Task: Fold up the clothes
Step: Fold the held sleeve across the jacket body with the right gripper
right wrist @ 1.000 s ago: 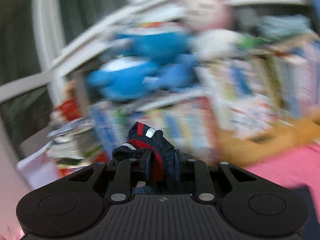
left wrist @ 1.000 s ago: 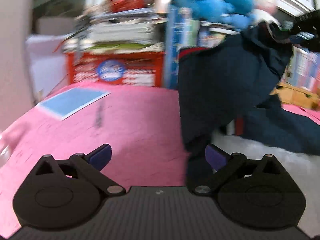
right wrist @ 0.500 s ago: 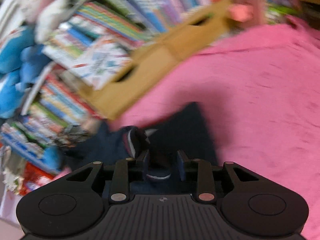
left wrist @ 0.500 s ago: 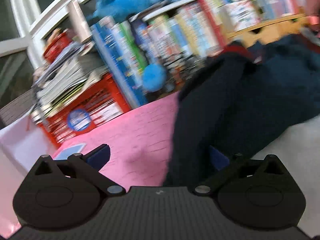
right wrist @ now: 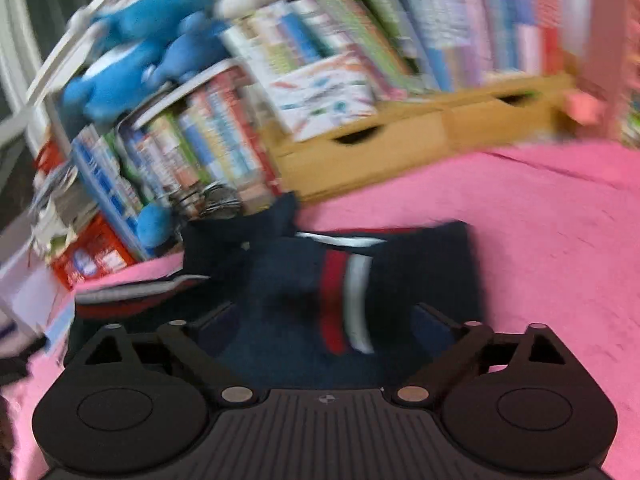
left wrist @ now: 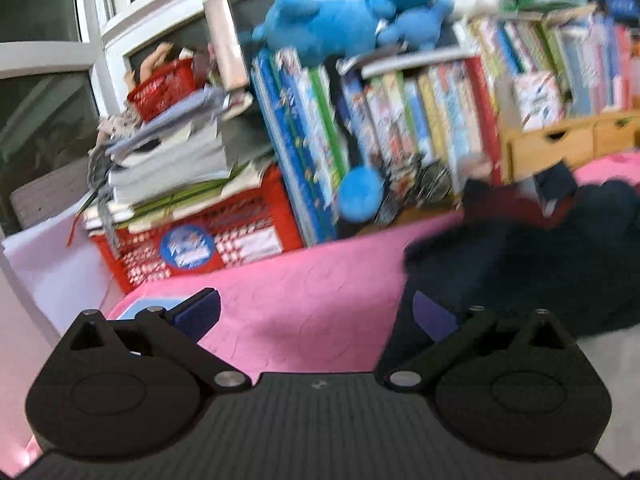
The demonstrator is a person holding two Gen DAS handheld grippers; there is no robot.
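A dark navy garment with red and white stripes (right wrist: 304, 280) lies on the pink cloth-covered surface (right wrist: 552, 240). In the left wrist view the garment (left wrist: 540, 264) lies to the right, its edge by my right finger. My left gripper (left wrist: 316, 312) is open and empty over the pink cloth (left wrist: 304, 280). My right gripper (right wrist: 324, 332) is open just above the garment, its fingers spread to either side of the striped band, holding nothing.
A row of books (left wrist: 400, 128) with blue plush toys (left wrist: 344, 12) on top lines the back. A red crate (left wrist: 192, 236) under stacked papers stands at the left. Wooden drawers (right wrist: 400, 148) stand behind the garment. A blue-and-white sheet (left wrist: 152, 304) lies by my left finger.
My right gripper lowered the garment onto the pink cloth and opened, letting it go. My left gripper stayed open while its view swung up toward the books.
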